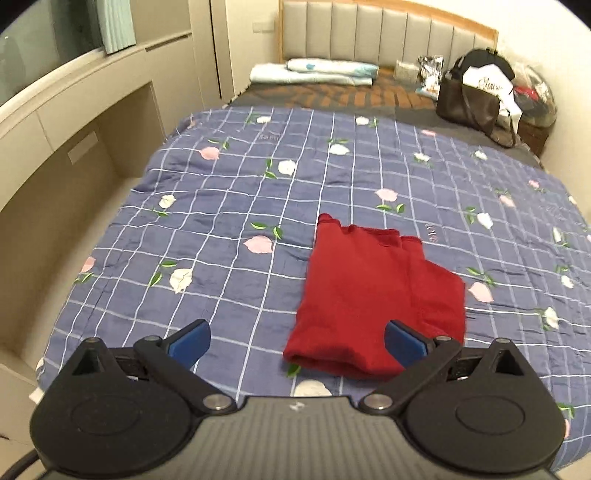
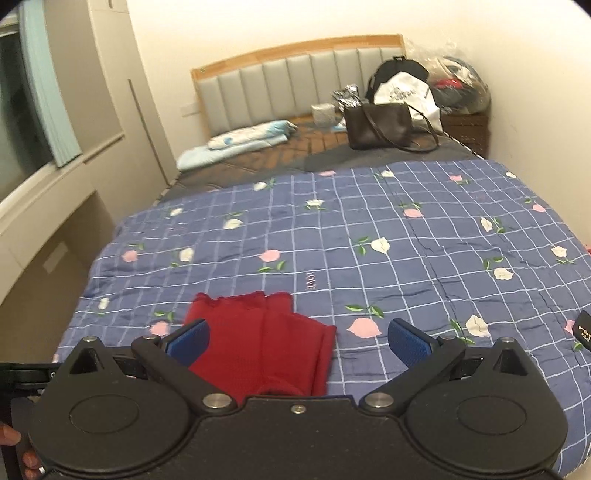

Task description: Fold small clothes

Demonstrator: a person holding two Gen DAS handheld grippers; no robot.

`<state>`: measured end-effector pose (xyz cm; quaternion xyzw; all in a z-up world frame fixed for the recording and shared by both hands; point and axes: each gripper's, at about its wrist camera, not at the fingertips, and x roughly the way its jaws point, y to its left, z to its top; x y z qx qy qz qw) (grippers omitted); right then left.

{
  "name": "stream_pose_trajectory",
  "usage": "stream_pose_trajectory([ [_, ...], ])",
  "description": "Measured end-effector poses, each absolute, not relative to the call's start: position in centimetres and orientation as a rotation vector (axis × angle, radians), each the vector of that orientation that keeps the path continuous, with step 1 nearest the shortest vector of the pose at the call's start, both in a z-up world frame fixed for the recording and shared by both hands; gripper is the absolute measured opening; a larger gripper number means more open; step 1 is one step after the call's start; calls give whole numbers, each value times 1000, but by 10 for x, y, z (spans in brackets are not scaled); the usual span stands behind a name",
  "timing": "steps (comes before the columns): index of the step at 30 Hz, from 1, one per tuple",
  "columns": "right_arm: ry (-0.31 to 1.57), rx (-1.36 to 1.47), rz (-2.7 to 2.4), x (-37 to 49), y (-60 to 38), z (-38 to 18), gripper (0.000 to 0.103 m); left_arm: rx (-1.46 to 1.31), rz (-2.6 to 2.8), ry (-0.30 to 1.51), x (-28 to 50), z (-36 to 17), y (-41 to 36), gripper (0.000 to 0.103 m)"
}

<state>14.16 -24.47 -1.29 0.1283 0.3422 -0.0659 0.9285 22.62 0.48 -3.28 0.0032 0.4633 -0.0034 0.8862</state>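
Red garment (image 1: 373, 295) lay partly folded on the quilt (image 1: 229, 192) (near edge of the bed). I held left gripper (image 1: 295, 341) and right gripper (image 2: 299, 341) agape, empty. My judgement: pinch both near corners evenly, fold away squarely.

A blue checked quilt (image 1: 332, 177) with pink and white flowers covers the near part of the bed (image 2: 236, 170), reaching its near edge. Beyond it, a brown slatted mat (image 1: 351, 94) lies toward the padded grey headboard (image 1: 384, 33). Folded light-blue bedding (image 1: 314, 72) rests at the far left corner against the headboard. A dark brown handbag (image 2: 380, 125) sits near the far right corner, with a white printed bag (image 2: 406, 92) just behind it. A clear plastic bag of clothes (image 2: 461, 86) sits on a brown nightstand (image 2: 469, 127) beside the bed's far right corner. A teal curtain (image 1: 114, 24) hangs at the left wall.
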Motion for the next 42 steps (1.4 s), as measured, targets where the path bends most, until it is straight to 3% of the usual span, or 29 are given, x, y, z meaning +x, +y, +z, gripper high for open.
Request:
stream_pose_trajectory([
  [20, 569, 269, -56, 8, -223, 32, 103, -18, -4, 807, 80, 31, 31, 102],
  [42, 649, 276, -99, -37, -144, 15, 102, 114, -128, 774, 43, 14, 96, 103],
])
